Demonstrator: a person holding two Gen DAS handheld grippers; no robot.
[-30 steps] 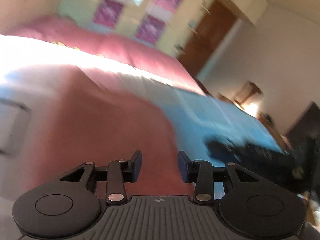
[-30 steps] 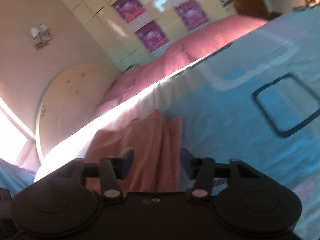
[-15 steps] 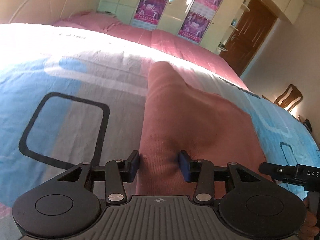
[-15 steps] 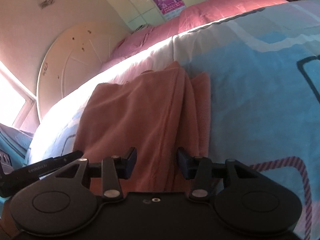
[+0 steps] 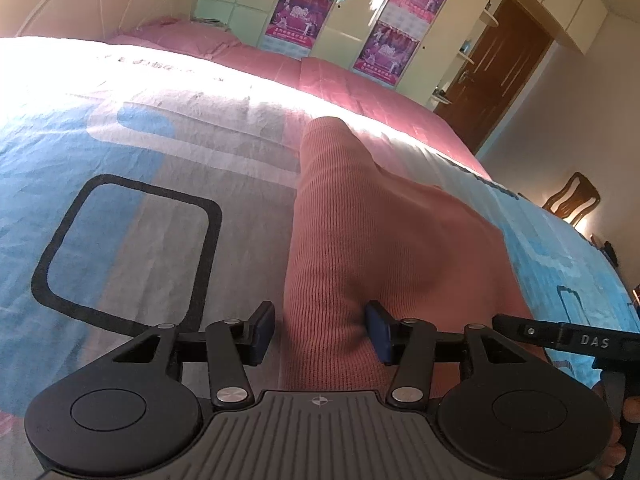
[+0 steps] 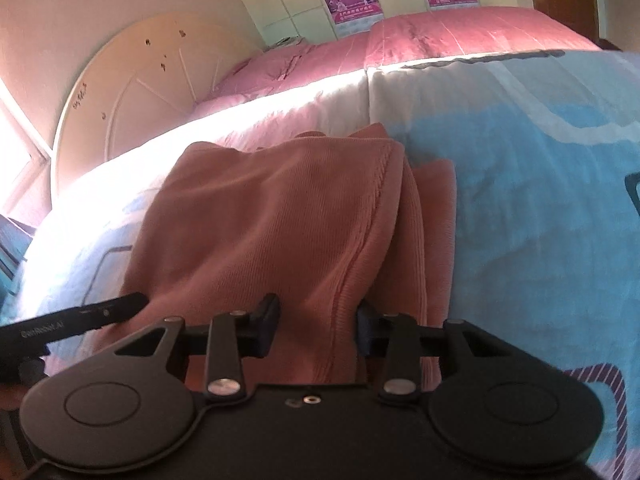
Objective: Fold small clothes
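A pink ribbed knit garment (image 5: 380, 240) (image 6: 280, 220) lies folded lengthwise on the blue and white quilt (image 5: 120, 200) (image 6: 540, 220). My left gripper (image 5: 320, 332) is at its near left edge. Its jaws are opening and stand around the fabric's edge, the left pad clear of it. My right gripper (image 6: 318, 326) is at the near right side. Its jaws are closing around a raised fold of the garment. Each gripper's finger shows in the other's view: the right one (image 5: 560, 336) and the left one (image 6: 80, 320), both low at the garment's near end.
A pink blanket (image 5: 320, 76) (image 6: 440, 40) covers the far half of the bed. A round cream headboard (image 6: 140, 92) stands at the left. Behind are wardrobe doors with purple posters (image 5: 300, 12), a brown door (image 5: 500, 68) and a wooden chair (image 5: 572, 200).
Both grippers came down toward the garment's near end, which now looms larger. The left jaws widened. The right jaws narrowed slightly around the fold.
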